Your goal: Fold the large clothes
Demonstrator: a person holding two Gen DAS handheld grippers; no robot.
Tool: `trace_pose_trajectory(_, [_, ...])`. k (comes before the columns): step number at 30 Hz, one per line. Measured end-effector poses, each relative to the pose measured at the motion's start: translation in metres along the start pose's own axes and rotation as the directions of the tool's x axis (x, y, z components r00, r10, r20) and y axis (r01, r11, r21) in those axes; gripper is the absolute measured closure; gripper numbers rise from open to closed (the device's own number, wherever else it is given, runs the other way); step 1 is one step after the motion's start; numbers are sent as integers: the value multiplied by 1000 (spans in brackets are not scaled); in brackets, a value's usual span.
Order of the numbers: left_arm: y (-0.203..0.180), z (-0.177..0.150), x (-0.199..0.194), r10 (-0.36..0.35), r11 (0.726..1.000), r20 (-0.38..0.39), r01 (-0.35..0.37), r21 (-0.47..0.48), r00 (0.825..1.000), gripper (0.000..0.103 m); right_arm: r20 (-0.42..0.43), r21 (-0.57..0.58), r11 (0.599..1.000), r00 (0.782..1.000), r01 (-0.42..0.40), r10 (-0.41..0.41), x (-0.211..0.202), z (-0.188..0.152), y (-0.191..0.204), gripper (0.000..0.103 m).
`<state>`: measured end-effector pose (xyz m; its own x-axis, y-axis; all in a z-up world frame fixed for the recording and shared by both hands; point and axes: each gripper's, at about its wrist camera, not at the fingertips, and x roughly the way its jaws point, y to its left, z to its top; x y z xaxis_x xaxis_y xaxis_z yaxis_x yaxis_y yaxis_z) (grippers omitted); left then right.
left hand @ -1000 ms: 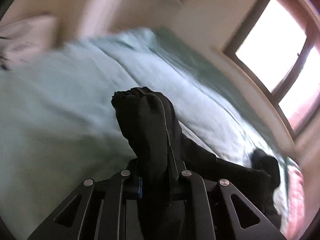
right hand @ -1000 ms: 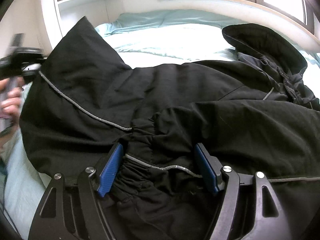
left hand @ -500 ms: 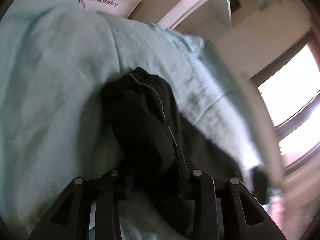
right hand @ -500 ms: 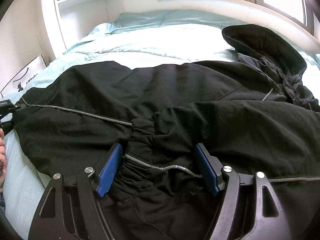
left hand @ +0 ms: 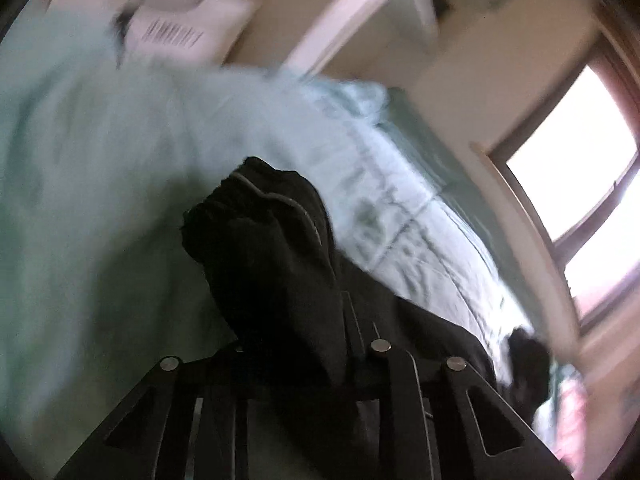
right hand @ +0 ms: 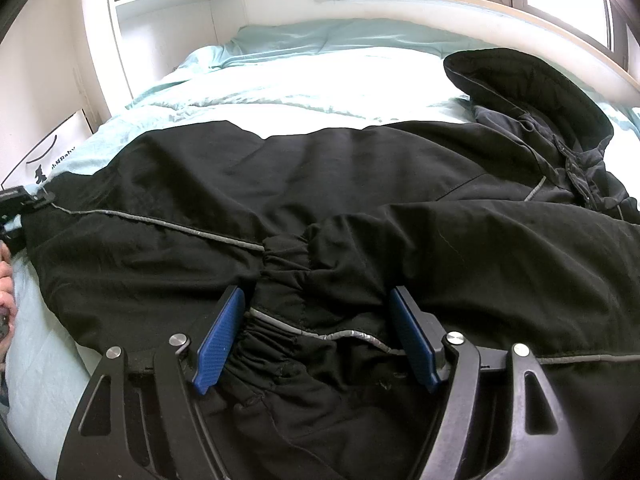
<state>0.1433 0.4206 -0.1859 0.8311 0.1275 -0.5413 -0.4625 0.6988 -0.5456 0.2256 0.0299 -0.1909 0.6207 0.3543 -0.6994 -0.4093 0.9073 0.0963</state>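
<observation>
The left gripper (left hand: 304,344) pinches the soft, limp black jacket (right hand: 360,200) hem, while the right gripper (right hand: 316,336) stands open around the cuff, probably a good place to grasp

One printed sign, only partly legible.

In the right wrist view, a white bag or board (right hand: 52,152) leaning beside the bed carries a small black figure, a curved line and lettering that ends in "Baby"; the characters before it are too small to make out. In the left wrist view the same white item (left hand: 176,32) shows only smeared dark strokes, perhaps that same lettering.
</observation>
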Motion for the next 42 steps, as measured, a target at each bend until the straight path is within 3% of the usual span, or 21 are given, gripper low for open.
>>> trace_pose_trajectory(3, [-58, -1, -27, -51, 983, 47, 42, 176, 998, 82, -10, 1, 1000, 1000, 24, -24, -5, 2, 1, 27])
trace_pose_trajectory(6, [-123, -18, -61, -127, 925, 62, 96, 367, 990, 82, 24, 10, 999, 998, 50, -50, -33, 7, 3, 27])
trace_pose_trajectory(9, [-192, -48, -77, -237, 843, -16, 214, 493, 971, 82, 50, 45, 999, 999, 15, -18, -64, 11, -5, 27])
trace_pose_trajectory(11, [-229, -71, -73, -263, 799, -74, 260, 542, 962, 82, 69, 84, 996, 998, 5, -11, -90, 14, -18, 27])
trace_pose_trajectory(14, [-272, -111, -59, -253, 741, -155, 294, 604, 955, 82, 104, 135, 990, 993, 35, -49, -134, 14, -42, 26])
trace_pose_trajectory(16, [-301, -149, -35, -204, 699, -256, 324, 638, 945, 82, 90, 199, 979, 994, 49, -68, -158, 12, -64, 26])
trace_pose_trajectory(17, [-307, -163, -29, -187, 692, -291, 336, 639, 938, 82, 86, 219, 974, 994, 51, -71, -167, 10, -72, 26])
trace_pose_trajectory(19, [-317, -193, 1, -144, 685, -406, 387, 617, 902, 82, 71, 249, 966, 994, 67, -87, -184, 3, -91, 25])
trace_pose_trajectory(22, [-318, -230, 38, -105, 694, -540, 450, 562, 835, 79, 43, 250, 962, 991, 112, -126, -191, -8, -108, 25])
trace_pose_trajectory(24, [-315, -242, 54, -92, 693, -578, 469, 547, 811, 68, 14, 234, 959, 986, 159, -167, -189, -19, -116, 25])
trace_pose_trajectory(27, [-310, -242, 54, -151, 692, -637, 541, 478, 756, 46, -51, 252, 955, 988, 154, -146, -174, -29, -129, 25])
trace_pose_trajectory(29, [-310, -235, 44, -192, 689, -662, 580, 435, 725, 39, -82, 279, 952, 991, 124, -105, -163, -36, -134, 25])
trace_pose_trajectory(34, [-303, -218, 20, -294, 679, -676, 646, 349, 675, 36, -80, 320, 947, 997, 31, -5, -146, -33, -126, 25])
trace_pose_trajectory(35, [-298, -212, 13, -332, 675, -678, 667, 316, 656, 36, -76, 321, 947, 997, 17, 8, -144, -31, -124, 25])
trace_pose_trajectory(37, [-293, -203, 7, -365, 678, -667, 677, 287, 649, 35, -66, 315, 949, 997, -18, 41, -138, -25, -116, 25])
trace_pose_trajectory(39, [-286, -192, -4, -388, 681, -641, 675, 285, 662, 35, -71, 315, 948, 995, -44, 70, -130, -20, -106, 25])
trace_pose_trajectory(42, [-279, -180, -18, -381, 685, -598, 650, 328, 705, 35, -80, 347, 935, 991, -76, 110, -114, -14, -99, 25])
